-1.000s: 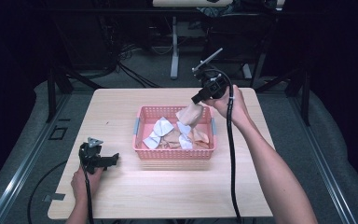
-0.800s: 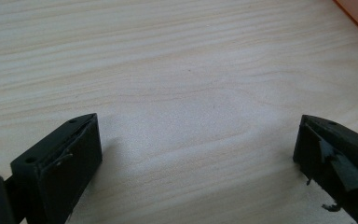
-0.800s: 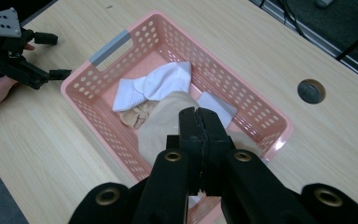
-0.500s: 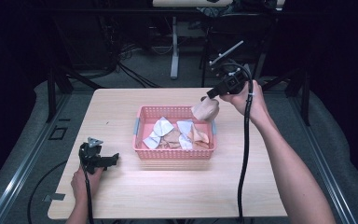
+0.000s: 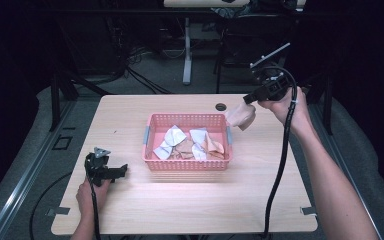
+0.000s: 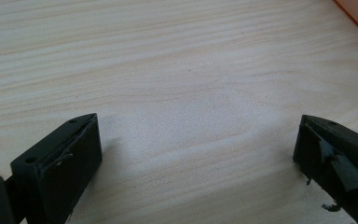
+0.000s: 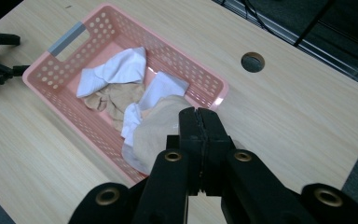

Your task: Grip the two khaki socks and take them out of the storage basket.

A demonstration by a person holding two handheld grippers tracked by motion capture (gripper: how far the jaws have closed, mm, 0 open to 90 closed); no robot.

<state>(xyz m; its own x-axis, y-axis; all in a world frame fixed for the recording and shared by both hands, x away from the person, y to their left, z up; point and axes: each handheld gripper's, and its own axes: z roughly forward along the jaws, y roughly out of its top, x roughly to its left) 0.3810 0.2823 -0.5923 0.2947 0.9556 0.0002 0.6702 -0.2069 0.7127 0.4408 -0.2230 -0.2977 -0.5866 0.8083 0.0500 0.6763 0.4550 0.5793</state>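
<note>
Sock (image 5: pixel 241 116) hangs pinched in the closed right gripper (image 5: pixel 248 98), clear of the basket (image 5: pixel 187 165) below-left — probably for sorting; left gripper (image 6: pixel 196 154) rests wide open, empty.

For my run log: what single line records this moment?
right gripper: shut on beige cloth, held beside pink basket | left gripper: open, empty, over table
</note>
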